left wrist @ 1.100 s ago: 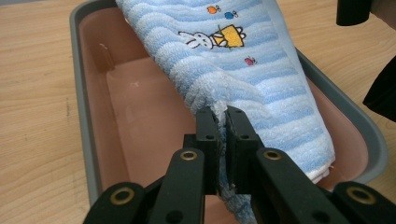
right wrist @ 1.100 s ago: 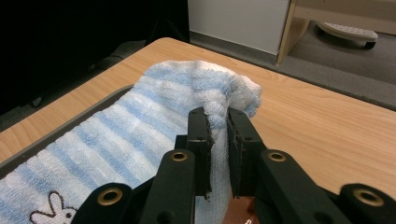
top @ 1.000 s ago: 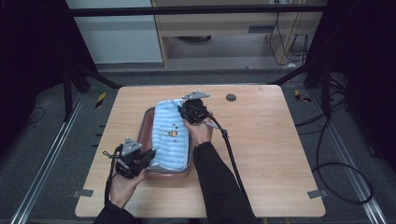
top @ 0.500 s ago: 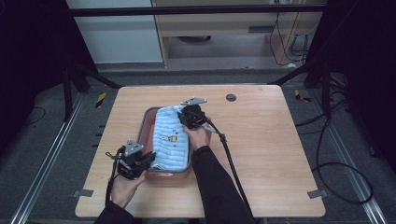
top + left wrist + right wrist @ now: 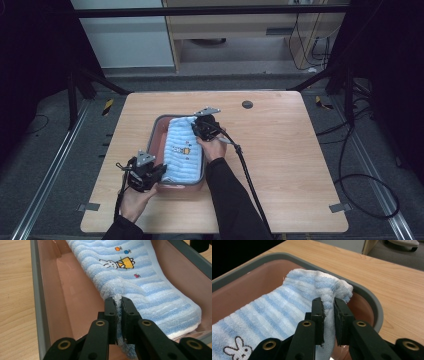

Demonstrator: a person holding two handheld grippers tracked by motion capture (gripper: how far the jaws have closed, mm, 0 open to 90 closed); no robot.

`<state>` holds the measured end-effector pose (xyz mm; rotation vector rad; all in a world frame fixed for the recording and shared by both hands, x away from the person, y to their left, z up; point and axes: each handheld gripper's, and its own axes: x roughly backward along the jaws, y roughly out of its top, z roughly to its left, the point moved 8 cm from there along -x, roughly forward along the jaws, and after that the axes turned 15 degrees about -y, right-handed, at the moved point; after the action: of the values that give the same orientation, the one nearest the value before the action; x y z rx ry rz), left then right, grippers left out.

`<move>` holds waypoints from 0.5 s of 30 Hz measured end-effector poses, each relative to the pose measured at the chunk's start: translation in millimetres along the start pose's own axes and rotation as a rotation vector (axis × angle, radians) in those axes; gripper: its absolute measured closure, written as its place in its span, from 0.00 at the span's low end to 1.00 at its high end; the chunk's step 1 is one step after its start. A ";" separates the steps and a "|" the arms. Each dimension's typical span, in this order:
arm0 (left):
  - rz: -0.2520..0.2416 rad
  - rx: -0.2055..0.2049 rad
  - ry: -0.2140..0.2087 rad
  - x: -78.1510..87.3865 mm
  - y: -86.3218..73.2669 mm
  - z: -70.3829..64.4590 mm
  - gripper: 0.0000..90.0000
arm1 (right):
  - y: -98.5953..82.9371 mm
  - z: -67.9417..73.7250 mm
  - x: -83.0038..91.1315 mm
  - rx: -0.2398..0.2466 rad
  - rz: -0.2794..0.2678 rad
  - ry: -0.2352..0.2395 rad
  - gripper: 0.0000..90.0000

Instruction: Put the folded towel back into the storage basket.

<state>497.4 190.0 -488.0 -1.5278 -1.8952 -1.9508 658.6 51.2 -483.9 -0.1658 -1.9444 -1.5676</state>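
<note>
From the high view, a folded blue-and-white striped towel (image 5: 184,148) lies lengthwise in a pink tray (image 5: 159,131) with a grey rim, which sits left of centre on the wooden bench (image 5: 290,150). The left gripper (image 5: 145,172) is at the tray's near left corner and the right gripper (image 5: 206,126) at its far right corner. The two hold the towel at opposite ends, which looks like a way to keep it stretched and level while it goes into the tray. Right of the tray the bench is bare apart from a small dark disc (image 5: 247,104) near the far edge, so there is plenty of room for the arms to draw back.

In the left gripper view, the left gripper (image 5: 118,303) has its jaws closed on a pinched fold of the towel (image 5: 140,277) at the near end. The cloth already rests on the tray (image 5: 37,290) floor, with the rabbit picture (image 5: 120,263) facing up. A strip of bare tray floor lies beside the towel toward the grey rim, so it has room to settle.

In the right gripper view, the right gripper (image 5: 328,305) is clamped on a bunched corner of the towel (image 5: 287,305), holding it raised just inside the tray (image 5: 372,305) rim. The rim curves close behind that corner, so I judge little spare room there.
</note>
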 end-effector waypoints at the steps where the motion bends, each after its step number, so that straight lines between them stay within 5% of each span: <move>1: 0.004 0.002 0.001 -0.5 -0.7 0.6 0.93 | -0.7 0.3 -0.4 0.002 0.003 -0.001 0.87; 7: 0.016 0.011 0.016 -1.2 -2.5 3.3 0.86 | -2.8 0.2 -0.4 0.018 0.008 -0.012 0.83; 15: -0.057 -0.001 0.031 11.2 8.5 5.4 0.77 | 0.5 -6.9 3.5 -0.012 -0.003 -0.035 0.67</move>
<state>500.0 198.4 -475.8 -1.4503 -1.9464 -1.9860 658.7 44.0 -481.0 -0.1965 -1.9630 -1.5881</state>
